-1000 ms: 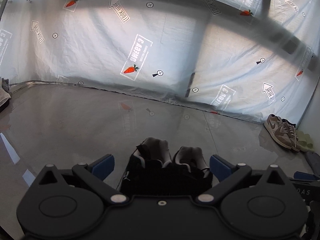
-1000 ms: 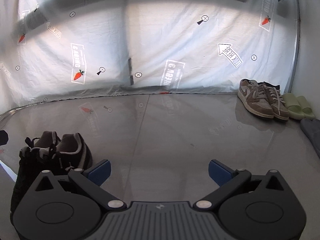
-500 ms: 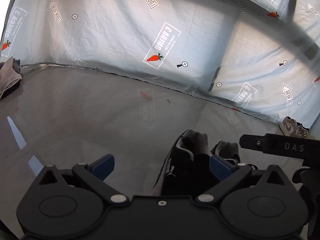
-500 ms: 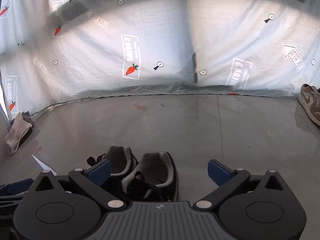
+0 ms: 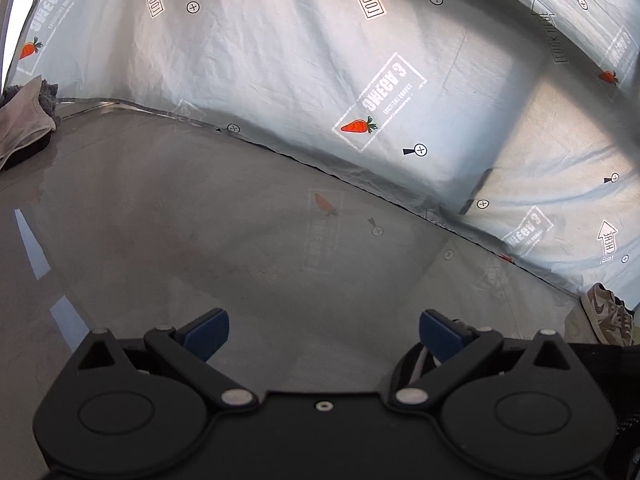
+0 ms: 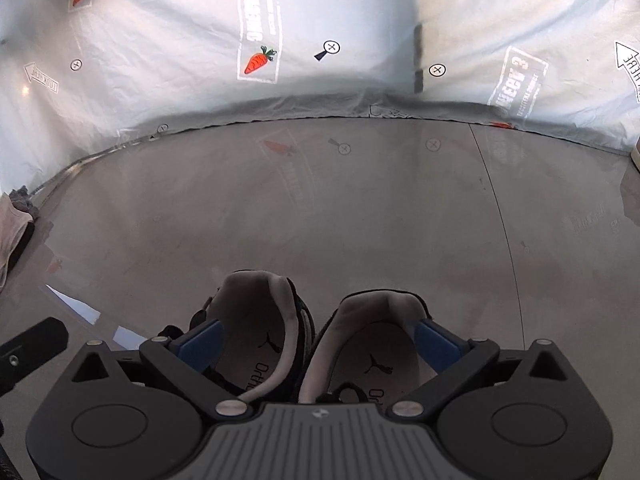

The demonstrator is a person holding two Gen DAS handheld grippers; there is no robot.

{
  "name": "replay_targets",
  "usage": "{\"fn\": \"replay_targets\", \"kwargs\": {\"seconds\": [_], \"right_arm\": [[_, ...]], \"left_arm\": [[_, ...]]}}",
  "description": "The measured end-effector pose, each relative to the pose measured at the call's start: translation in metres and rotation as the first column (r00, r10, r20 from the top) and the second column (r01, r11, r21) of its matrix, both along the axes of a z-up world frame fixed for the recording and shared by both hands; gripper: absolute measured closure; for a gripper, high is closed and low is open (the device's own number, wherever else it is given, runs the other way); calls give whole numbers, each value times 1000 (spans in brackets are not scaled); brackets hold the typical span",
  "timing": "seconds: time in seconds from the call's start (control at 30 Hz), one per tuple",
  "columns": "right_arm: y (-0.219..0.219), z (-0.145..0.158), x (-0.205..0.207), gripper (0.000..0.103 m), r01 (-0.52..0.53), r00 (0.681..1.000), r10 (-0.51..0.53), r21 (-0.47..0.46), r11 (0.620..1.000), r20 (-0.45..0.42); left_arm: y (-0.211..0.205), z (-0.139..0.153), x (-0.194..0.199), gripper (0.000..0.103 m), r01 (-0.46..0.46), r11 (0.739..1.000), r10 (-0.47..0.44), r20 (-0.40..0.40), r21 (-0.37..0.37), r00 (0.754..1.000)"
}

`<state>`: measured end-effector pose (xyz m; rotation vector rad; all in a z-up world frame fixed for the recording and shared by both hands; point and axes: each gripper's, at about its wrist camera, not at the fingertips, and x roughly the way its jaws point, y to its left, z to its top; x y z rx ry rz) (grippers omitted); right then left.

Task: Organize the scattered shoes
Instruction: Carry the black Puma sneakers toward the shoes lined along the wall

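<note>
Since a second ago our right hand-held gripper [image 6: 316, 340] has swung from bare floor to sit right over the black sneakers [image 6: 316, 344], while our left hand-held gripper [image 5: 324, 334] has drifted off the pair and now looks across open floor [image 5: 248, 232].

Both hand-held grippers stand wide open and hold nothing. The right one's blue pads straddle the two heel collars, one pad outside each shoe, which we judge is a line-up for pinching the pair together as one. Those sneakers stand side by side, touching, heels toward the printed sheet [image 6: 360, 40].

Well to the right of the black sneakers, against the sheet, a brown sneaker [image 5: 606, 312] sits, probably the row this pair belongs beside. Far left of them lies a heap of cloth [image 5: 24, 120].
</note>
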<state>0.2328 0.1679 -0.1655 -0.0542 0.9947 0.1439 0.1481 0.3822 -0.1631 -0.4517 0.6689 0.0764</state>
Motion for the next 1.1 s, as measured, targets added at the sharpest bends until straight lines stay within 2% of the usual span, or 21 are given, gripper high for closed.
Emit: {"fn": "replay_targets", "kwargs": {"seconds": [0.1, 0.13, 0.2, 0.3, 0.33, 0.43, 0.47, 0.67, 0.8, 0.93, 1.0, 1.07, 1.1], "right_arm": [[13, -1, 6, 3, -10, 999, 8, -52, 999, -39], [14, 0, 7, 10, -16, 998, 13, -40, 999, -54], [17, 1, 10, 12, -20, 995, 20, 7, 1000, -101], [17, -1, 11, 12, -13, 995, 8, -51, 999, -97], [16, -3, 12, 17, -9, 995, 3, -64, 998, -96], [1, -8, 14, 22, 23, 990, -26, -21, 1000, -137], [0, -9, 14, 28, 21, 990, -24, -23, 1000, -137], [8, -16, 25, 43, -13, 992, 11, -19, 1000, -126], [18, -24, 37, 43, -8, 989, 2, -41, 999, -145], [24, -27, 38, 43, -42, 990, 29, -88, 995, -141], [21, -26, 39, 49, -13, 991, 2, -78, 997, -135], [14, -24, 38, 60, 4, 992, -12, -60, 998, -126], [9, -23, 36, 61, 6, 994, -10, -42, 999, -111]], "left_arm": [[11, -10, 12, 1, -24, 998, 23, -12, -60, 1000], [13, -10, 15, 1, -29, 997, 29, -11, -69, 1000], [18, -12, 21, 1, -39, 996, 38, -8, -84, 999], [21, -15, 21, 1, -37, 996, 36, -16, -76, 999], [22, -16, 21, 1, -36, 997, 35, -18, -72, 999], [26, -19, 21, 1, -33, 997, 32, -26, -62, 999], [26, -21, 22, 1, -33, 997, 31, -33, -63, 999], [25, -26, 33, 1, -11, 997, 8, -34, -82, 999], [21, -26, 37, 1, 5, 994, -8, -25, -112, 1000], [16, -26, 38, 1, 15, 995, -18, -30, -103, 999], [16, -23, 37, 1, 15, 995, -17, -20, -103, 1000], [15, -19, 35, 1, 16, 995, -16, -5, -95, 1000], [15, -16, 34, 1, 18, 995, -18, 3, -94, 1000]]}}
